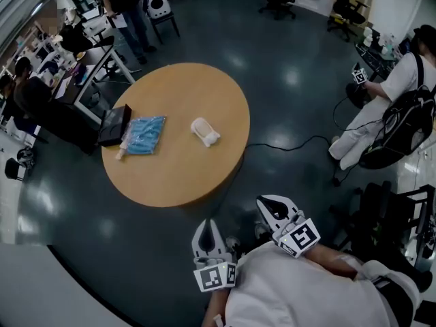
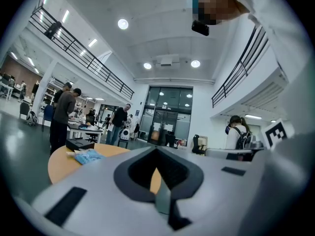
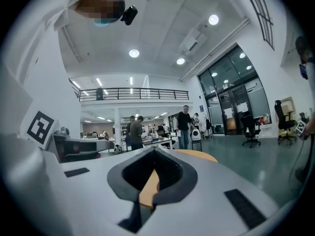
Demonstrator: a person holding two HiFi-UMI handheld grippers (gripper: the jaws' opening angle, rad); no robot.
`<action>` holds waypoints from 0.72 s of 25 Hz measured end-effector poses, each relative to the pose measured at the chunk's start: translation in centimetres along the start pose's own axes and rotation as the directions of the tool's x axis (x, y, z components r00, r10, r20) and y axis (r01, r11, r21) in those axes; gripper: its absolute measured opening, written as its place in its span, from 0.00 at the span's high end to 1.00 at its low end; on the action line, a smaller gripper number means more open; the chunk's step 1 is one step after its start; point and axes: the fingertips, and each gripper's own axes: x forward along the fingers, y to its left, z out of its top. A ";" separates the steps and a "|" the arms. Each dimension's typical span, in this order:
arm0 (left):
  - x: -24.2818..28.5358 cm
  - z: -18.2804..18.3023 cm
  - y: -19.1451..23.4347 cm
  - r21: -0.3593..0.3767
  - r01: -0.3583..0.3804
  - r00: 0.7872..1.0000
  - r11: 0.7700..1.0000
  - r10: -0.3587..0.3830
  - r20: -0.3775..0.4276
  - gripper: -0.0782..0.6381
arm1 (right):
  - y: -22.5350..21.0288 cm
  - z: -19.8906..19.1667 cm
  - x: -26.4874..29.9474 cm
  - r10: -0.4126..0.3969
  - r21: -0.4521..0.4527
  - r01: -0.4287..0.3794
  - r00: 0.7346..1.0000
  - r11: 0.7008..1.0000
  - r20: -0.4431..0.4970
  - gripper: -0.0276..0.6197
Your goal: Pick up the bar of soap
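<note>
The bar of soap, white and rounded, lies near the middle of the round wooden table. Both grippers are held low by the person's body, well short of the table and apart from the soap. My left gripper has its jaws together with nothing in them. My right gripper is also shut and empty. In the left gripper view the gripper points over the table; the soap is hidden behind the jaws. The right gripper view shows the gripper and a slice of the table.
A blue packet and a black box lie on the table's left side. A black cable runs over the dark floor to the right. A person with a backpack stands at the right; other people and desks fill the far left.
</note>
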 end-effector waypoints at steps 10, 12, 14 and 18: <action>1.8 -2.1 0.9 -0.023 -0.123 0.992 0.992 0.122 -0.042 0.88 | -2.4 -2.2 2.3 0.069 0.019 -0.068 0.996 0.998 -0.056 0.94; 2.9 -2.0 1.7 -0.023 -0.122 0.992 0.992 0.121 -0.046 0.88 | -3.1 -2.1 3.7 0.066 0.020 -0.065 0.996 0.998 -0.055 0.94; 4.6 -2.0 2.9 -0.018 -0.116 0.992 0.993 0.115 -0.046 0.88 | -3.8 -2.4 5.5 0.058 0.011 -0.058 0.996 0.998 -0.065 0.94; 9.9 -1.8 6.1 -0.033 -0.089 0.996 0.996 0.088 -0.032 0.88 | -5.7 -2.7 10.8 0.028 -0.014 -0.029 0.997 0.999 -0.071 0.94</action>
